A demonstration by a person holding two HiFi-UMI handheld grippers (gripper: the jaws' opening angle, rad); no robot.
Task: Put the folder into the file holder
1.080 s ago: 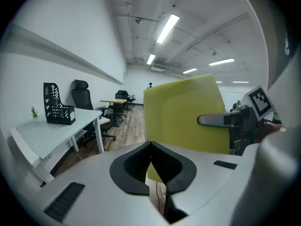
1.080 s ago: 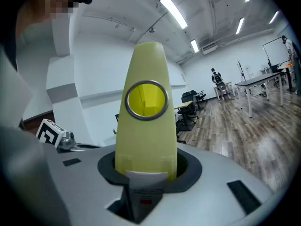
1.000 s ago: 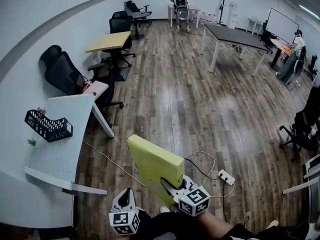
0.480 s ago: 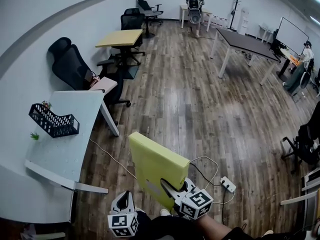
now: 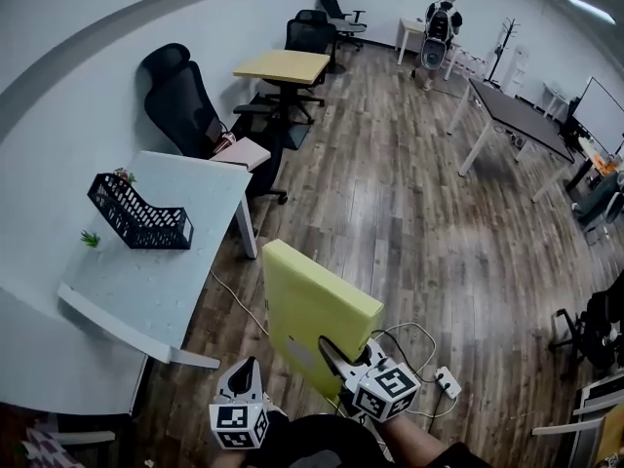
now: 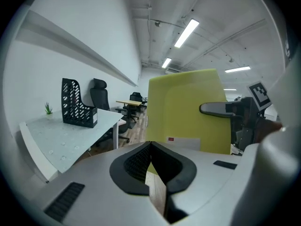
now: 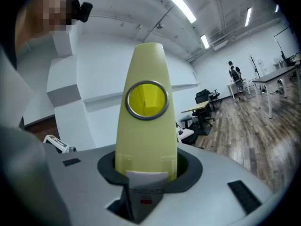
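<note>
Right gripper (image 5: pixel 332 355) is clamped on the yellow folder (image 5: pixel 310 305), jaws across its thickness at the low end of the spine, one finger flat on the broad cover. The right gripper view looks straight at the spine: ring hole (image 7: pixel 146 100) up top, white label (image 7: pixel 143 181) down at the jaws. The folder is in the air over the wood floor (image 5: pixel 390 203), upper end tilted away from the person. It sits right of the white table (image 5: pixel 117 295) and touches nothing but the jaws. Left gripper (image 5: pixel 247 370) is low beside it, jaws drawn together to a thin slit with nothing between them and not touching the folder. The black mesh file holder (image 5: pixel 141 217) stands upright on the white table near its far edge, well apart from the folder, and its slots look bare from here. A small green plant (image 5: pixel 90 238) is just beside the holder on the wall side. Behind the table are a black office chair (image 5: pixel 180 96), then a yellow-topped desk (image 5: pixel 283 66). There is a power strip (image 5: pixel 448 383) with cable on the floor near the person's right, and a person with a backpack (image 5: pixel 441 22) far across the room.
</note>
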